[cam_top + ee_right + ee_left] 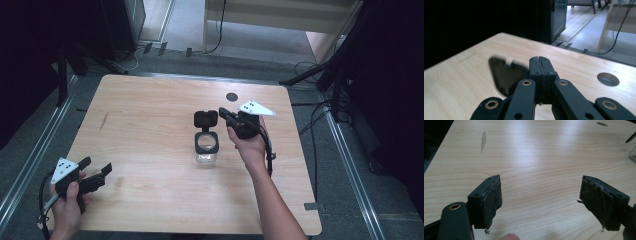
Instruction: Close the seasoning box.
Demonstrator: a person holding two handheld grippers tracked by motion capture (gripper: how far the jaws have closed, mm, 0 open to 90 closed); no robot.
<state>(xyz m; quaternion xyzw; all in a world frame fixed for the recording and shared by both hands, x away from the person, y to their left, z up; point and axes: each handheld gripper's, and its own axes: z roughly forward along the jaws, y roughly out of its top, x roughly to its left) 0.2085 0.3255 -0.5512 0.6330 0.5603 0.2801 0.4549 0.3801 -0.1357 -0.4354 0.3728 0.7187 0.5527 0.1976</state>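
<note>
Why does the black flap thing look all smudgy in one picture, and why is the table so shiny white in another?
Right gripper view: the lid behind the shut jaws is blurred. Left gripper view: light glares off the table, washing out the wood.

we see the left gripper [95, 172] low at the table's [150, 100] near-left corner, jaws apart, while the right gripper [226, 113] sits just beside the clear jar's [206, 147] flipped-open black lid [205, 119]
</note>
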